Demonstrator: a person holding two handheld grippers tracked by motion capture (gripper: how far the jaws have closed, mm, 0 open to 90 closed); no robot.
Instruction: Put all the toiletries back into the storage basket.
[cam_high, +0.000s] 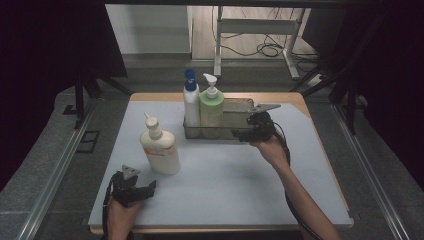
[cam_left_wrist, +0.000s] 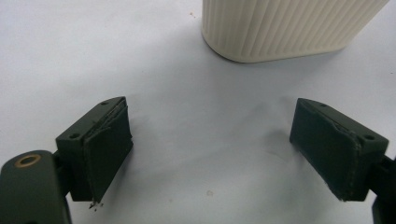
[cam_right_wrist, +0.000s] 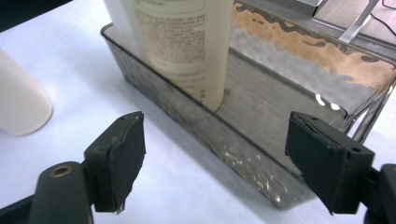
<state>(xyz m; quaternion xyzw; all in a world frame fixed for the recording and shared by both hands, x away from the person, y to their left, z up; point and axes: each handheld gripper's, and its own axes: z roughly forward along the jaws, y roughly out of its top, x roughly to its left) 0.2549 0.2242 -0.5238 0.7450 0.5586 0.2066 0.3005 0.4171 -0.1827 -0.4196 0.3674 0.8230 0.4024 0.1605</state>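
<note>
A clear smoked plastic tray (cam_high: 235, 131) stands at the back middle of the blue-grey mat. Upright in its left end are a white bottle with a blue cap (cam_high: 190, 102) and a pale green pump bottle (cam_high: 212, 106). My right gripper (cam_high: 241, 134) is at the tray's front right, open, its pads touching nothing. In the right gripper view the gripper (cam_right_wrist: 215, 158) faces the tray wall (cam_right_wrist: 243, 158), with the pump bottle (cam_right_wrist: 187, 46) beyond. A cream ribbed bottle (cam_high: 160, 149) stands on the mat to the left. My left gripper (cam_high: 150, 187) rests open near the front edge, its jaws (cam_left_wrist: 224, 158) pointing at the cream bottle's base (cam_left_wrist: 280, 28).
The mat (cam_high: 225, 185) covers a wooden table whose edge (cam_high: 300, 97) shows at the back. The right half of the tray holds nothing. A metal stand and cables (cam_high: 265, 47) sit on the floor behind. Rails (cam_high: 55, 170) run along both sides.
</note>
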